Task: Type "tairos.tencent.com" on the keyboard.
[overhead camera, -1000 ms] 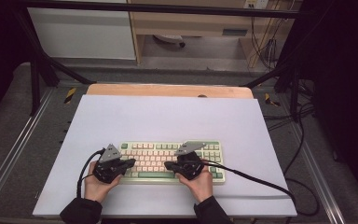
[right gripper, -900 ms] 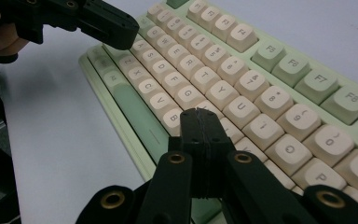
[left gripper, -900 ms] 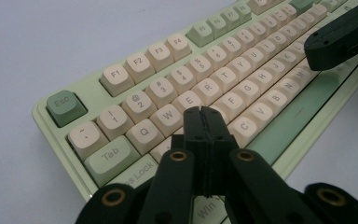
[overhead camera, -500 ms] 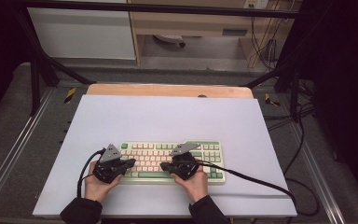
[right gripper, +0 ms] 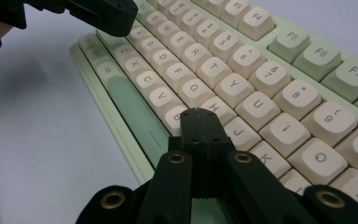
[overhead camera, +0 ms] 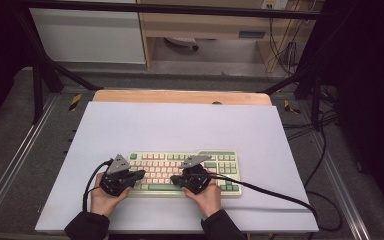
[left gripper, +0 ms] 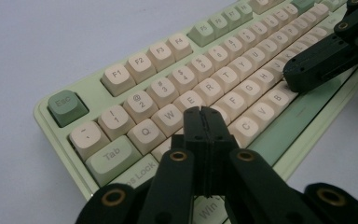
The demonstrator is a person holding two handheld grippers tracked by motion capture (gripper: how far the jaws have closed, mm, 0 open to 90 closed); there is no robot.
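Keyboard (overhead camera: 185, 172) on pale table (overhead camera: 180, 125)

Matt plastic keyboard (left gripper: 177, 88), smooth pale table (overhead camera: 180, 125), matt black claws

The table (overhead camera: 190, 125) is seen from above and behind by the high view, looking fwd and down, fairly far off. The keyboard (overhead camera: 185, 170) is shared by all three views. In the left gripper view it is seen close up, low, from its Esc end twd the right gripper (left gripper: 303, 70). In the right gripper view it is seen close, low, from the opp. side, w/ the left gripper (right gripper: 107, 16) farther off.
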